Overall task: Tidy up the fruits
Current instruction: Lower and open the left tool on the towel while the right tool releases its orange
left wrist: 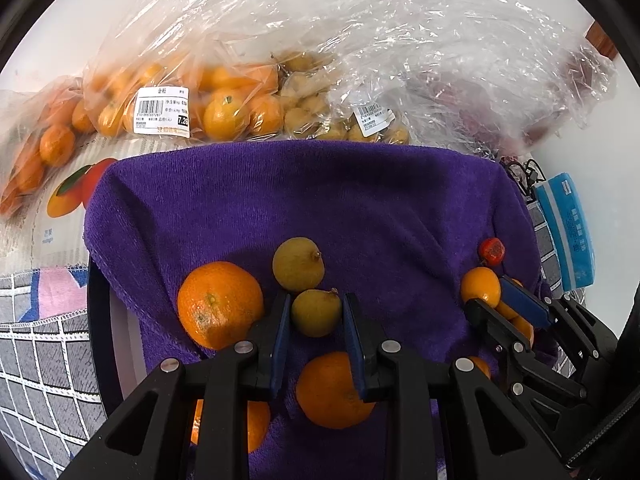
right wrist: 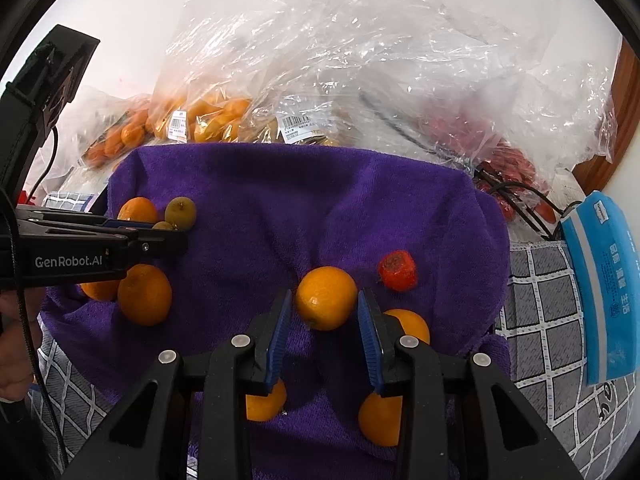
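A purple towel (left wrist: 320, 200) holds loose fruit. My left gripper (left wrist: 316, 316) is open, its jaws on either side of a yellow-green fruit (left wrist: 316, 313) without clearly pressing it; a second one (left wrist: 298, 264) lies just beyond, with an orange (left wrist: 219, 304) to the left and another (left wrist: 332, 390) below. My right gripper (right wrist: 324, 312) is open around a small orange (right wrist: 326, 297). A small red fruit (right wrist: 397, 270) lies to its right. More oranges (right wrist: 145, 294) lie on the left of the towel (right wrist: 300, 208) by the left gripper (right wrist: 176, 236).
Clear plastic bags of oranges (left wrist: 224, 108), yellow fruit (left wrist: 304, 108) and red fruit (right wrist: 508, 164) stand behind the towel. A blue tissue pack (right wrist: 604, 288) lies at the right on a grey checked cloth (right wrist: 540, 300). A black cable (right wrist: 516, 196) runs near the red fruit.
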### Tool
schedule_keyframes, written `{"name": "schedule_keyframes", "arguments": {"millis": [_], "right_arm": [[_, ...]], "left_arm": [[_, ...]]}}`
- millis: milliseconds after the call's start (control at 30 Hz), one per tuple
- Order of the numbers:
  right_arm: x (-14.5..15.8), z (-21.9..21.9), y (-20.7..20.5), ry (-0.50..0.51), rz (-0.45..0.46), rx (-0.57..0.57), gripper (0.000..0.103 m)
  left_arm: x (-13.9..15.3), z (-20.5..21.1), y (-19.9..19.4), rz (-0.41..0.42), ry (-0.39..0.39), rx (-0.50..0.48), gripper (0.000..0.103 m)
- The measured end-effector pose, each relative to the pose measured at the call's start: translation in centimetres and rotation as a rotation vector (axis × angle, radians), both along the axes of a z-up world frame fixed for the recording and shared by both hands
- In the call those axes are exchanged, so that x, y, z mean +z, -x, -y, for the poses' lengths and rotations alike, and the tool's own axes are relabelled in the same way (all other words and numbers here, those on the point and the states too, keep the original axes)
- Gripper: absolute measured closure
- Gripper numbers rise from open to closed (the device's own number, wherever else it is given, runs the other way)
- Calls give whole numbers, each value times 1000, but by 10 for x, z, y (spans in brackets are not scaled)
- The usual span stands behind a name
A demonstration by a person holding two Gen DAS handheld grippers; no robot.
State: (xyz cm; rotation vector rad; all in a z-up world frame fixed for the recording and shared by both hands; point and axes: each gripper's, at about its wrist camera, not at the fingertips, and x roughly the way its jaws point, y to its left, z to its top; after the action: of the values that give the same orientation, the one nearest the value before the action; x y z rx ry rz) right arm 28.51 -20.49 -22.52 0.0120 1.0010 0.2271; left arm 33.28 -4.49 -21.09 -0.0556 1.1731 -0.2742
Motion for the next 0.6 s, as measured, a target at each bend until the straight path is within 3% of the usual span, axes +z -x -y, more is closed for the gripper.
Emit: {"name": "schedule_keyframes", "arguments": {"millis": [133, 300, 600], "right_arm": [[1, 1, 1, -1, -3, -3, 65], [11, 2, 5, 3, 20, -12, 52], [36, 12, 16, -5, 52, -60, 43]], "left_arm": [[1, 1, 1, -9, 3, 1, 78], [10, 3, 7, 8, -3, -2, 63], [37, 6, 25, 57, 7, -18, 54]]}}
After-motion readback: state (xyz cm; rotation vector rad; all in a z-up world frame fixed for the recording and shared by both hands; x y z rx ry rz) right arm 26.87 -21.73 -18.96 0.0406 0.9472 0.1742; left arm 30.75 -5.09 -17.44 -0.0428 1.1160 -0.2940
